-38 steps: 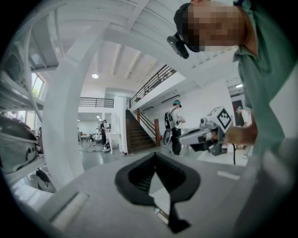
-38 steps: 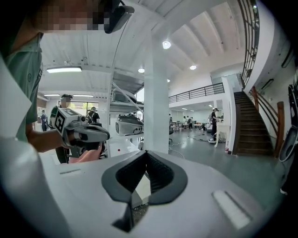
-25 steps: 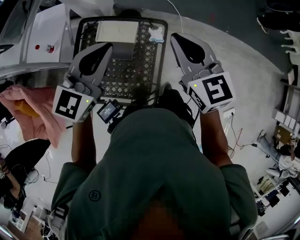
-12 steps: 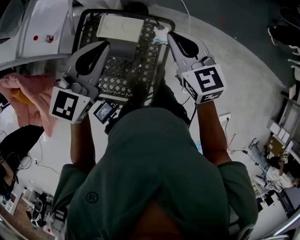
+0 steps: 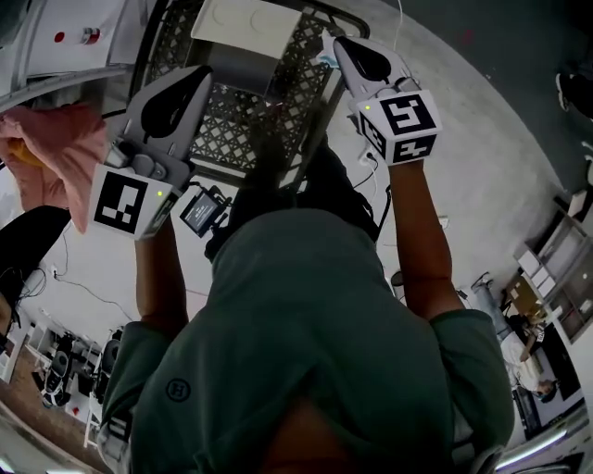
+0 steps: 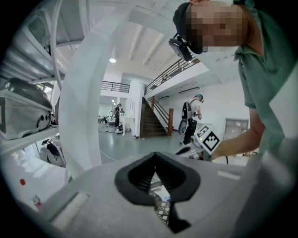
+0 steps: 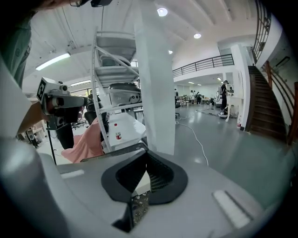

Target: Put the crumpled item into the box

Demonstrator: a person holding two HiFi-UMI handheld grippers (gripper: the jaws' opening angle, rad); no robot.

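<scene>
Tongs in both hands reach out over a black lattice box (image 5: 232, 139) in the head view, held by a person in a green shirt (image 5: 306, 333) seen from above. The left tongs (image 5: 199, 76) stand over the box's left side and the right tongs (image 5: 339, 44) over its upper right corner, each with a marker cube at the wrist end. The crumpled item (image 5: 324, 60), a small pale scrap, sits at that upper right corner on the box's rim, just beside the tip of the right tongs; whether they touch cannot be told. A flat white carton (image 5: 246, 18) lies at the box's far end, at the top of the frame, and a pink cloth (image 5: 56, 153) hangs at the left edge.

Left gripper view: the left tongs are closed, tips together, with nothing between them; only a patch of lattice shows through the gap low in the frame. A broad white frame (image 6: 79, 93) fills the left, a staircase (image 6: 156, 121) the centre.

Right gripper view: the right tongs are likewise closed and empty, lattice showing through their gap. A white pillar (image 7: 156, 69) rises at centre, with a metal rack (image 7: 111, 83) and the pink cloth to its left
</scene>
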